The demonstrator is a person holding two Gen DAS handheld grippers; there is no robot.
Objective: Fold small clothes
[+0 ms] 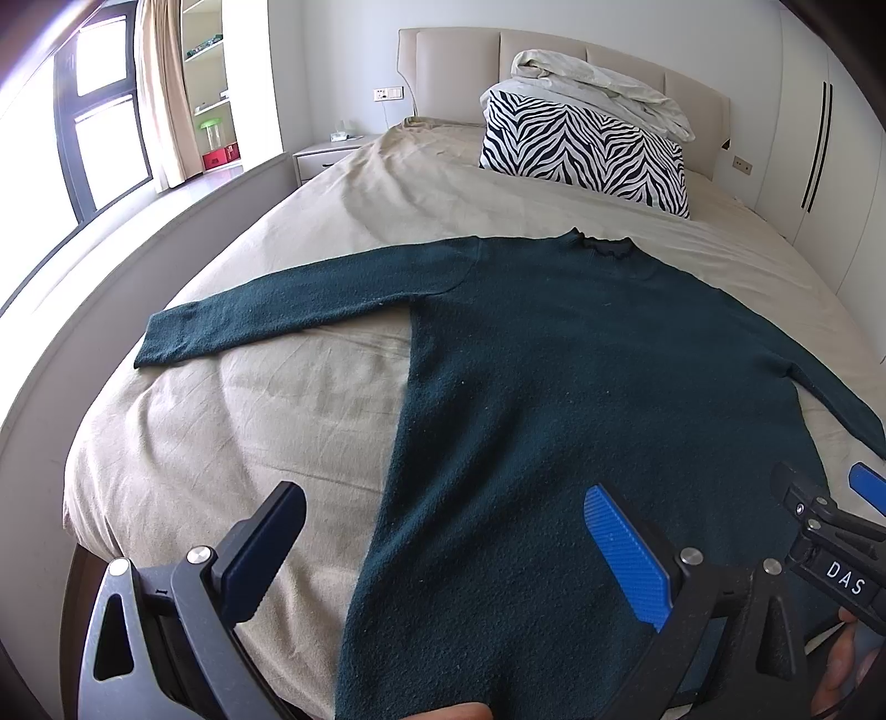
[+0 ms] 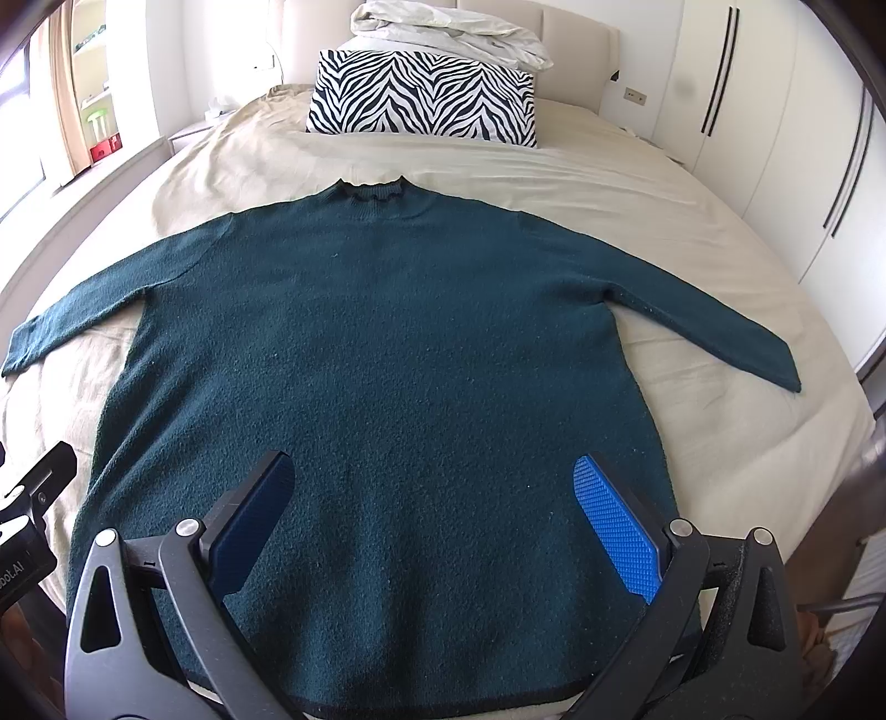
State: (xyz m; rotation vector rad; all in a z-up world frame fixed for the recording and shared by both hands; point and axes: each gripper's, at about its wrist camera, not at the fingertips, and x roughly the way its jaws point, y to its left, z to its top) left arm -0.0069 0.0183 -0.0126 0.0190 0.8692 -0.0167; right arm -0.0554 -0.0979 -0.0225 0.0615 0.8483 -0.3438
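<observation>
A dark green knitted sweater (image 2: 387, 354) lies flat and face up on the beige bed sheet (image 2: 692, 232), collar (image 2: 370, 191) towards the headboard, both sleeves spread out sideways. In the left wrist view the sweater (image 1: 554, 387) fills the right half, its left sleeve (image 1: 266, 310) stretched out. My left gripper (image 1: 448, 526) is open and empty above the sweater's lower left edge. My right gripper (image 2: 437, 487) is open and empty above the lower middle of the sweater near the hem (image 2: 443, 706). The right gripper also shows in the left wrist view (image 1: 825, 498).
A zebra-striped pillow (image 2: 426, 99) with a crumpled white duvet (image 2: 459, 27) on it lies at the head of the bed. White wardrobe doors (image 2: 775, 138) stand on the right. A window (image 1: 94, 127) and bedside table (image 1: 326, 155) are on the left.
</observation>
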